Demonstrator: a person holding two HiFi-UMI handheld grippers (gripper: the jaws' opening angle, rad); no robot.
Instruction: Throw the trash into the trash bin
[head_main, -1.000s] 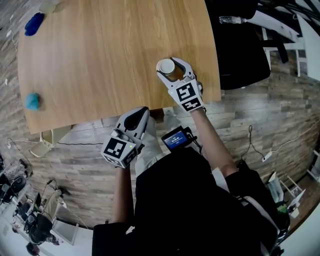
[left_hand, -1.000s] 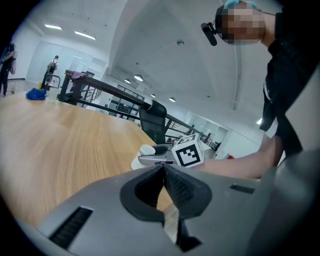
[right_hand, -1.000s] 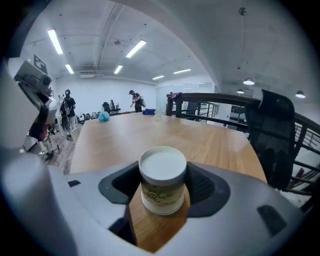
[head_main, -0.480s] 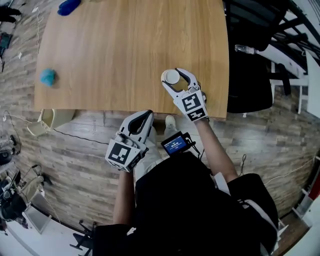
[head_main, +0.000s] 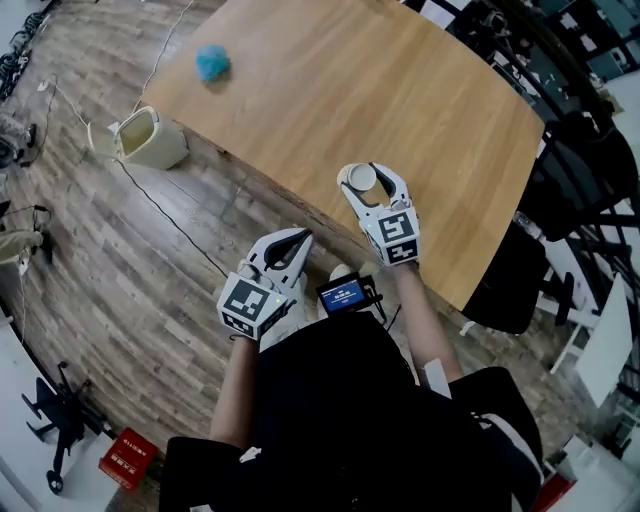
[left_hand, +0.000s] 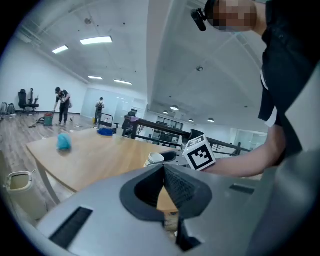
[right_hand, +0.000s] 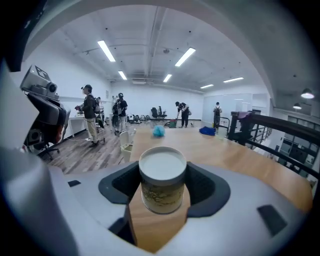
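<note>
Right gripper (head_main: 362, 178) grips a white-lidded paper cup (right_hand: 161, 186), with the wooden table (head_main: 400, 100) between it and the cream bin (head_main: 150, 140); left gripper (head_main: 290, 238) is clenched empty.

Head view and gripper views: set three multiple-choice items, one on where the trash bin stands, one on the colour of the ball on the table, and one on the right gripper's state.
1. Where is the trash bin?
A. on the table
B. on the floor beside the table
C. in the left gripper

2. What colour is the ball?
A. teal blue
B. red
C. yellow

3. The right gripper is:
A. open and empty
B. out of view
C. shut on the lidded cup

Answers:
1 B, the bin sits on the planks by the table's corner.
2 A, its colour shows in the head view.
3 C, both pads press the cup's sides.
</note>
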